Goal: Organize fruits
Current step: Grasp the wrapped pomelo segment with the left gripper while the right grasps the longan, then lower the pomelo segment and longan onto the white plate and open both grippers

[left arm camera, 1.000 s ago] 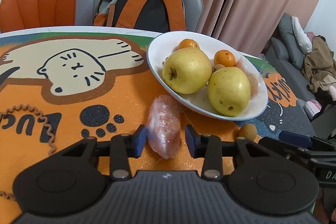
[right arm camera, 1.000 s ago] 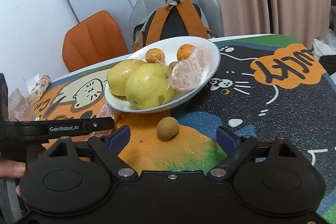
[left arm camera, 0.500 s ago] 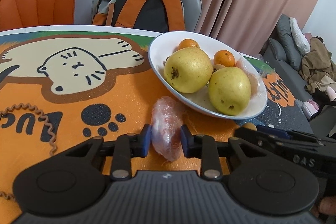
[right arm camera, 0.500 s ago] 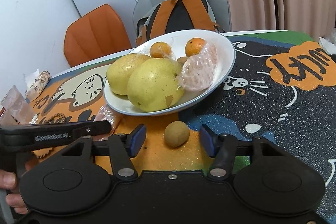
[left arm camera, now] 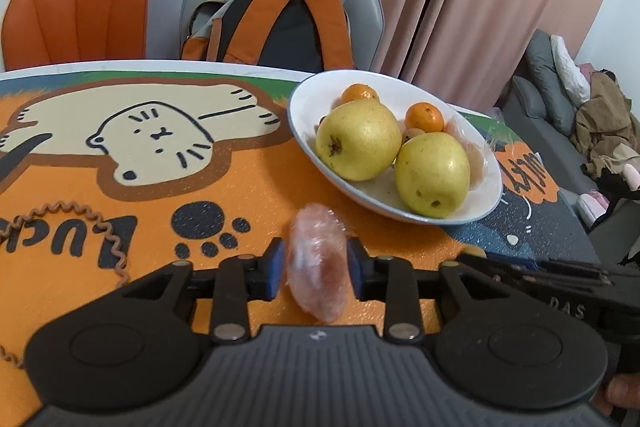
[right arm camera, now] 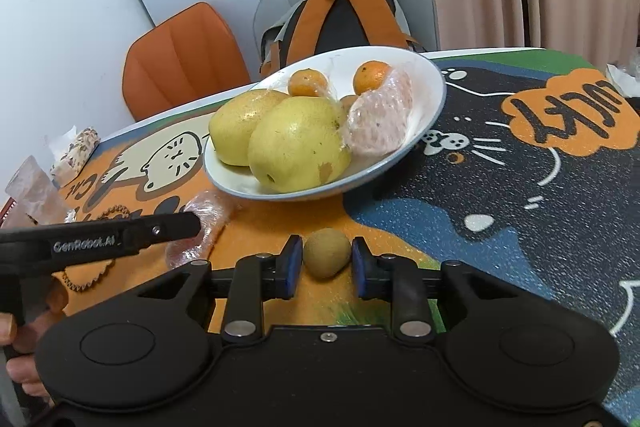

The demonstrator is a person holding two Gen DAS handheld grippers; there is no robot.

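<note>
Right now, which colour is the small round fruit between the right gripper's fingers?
Brownish olive, a dull skin. The small fruit shows best in the right wrist view.

black grippers [left arm camera: 316,267] with blue pads [right arm camera: 291,267], silver screws.

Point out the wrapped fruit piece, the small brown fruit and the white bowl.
wrapped fruit piece [left arm camera: 316,259], left wrist view, its plastic-covered middle.
small brown fruit [right arm camera: 326,252], right wrist view, its centre.
white bowl [right arm camera: 434,89], right wrist view, its right rim.
</note>
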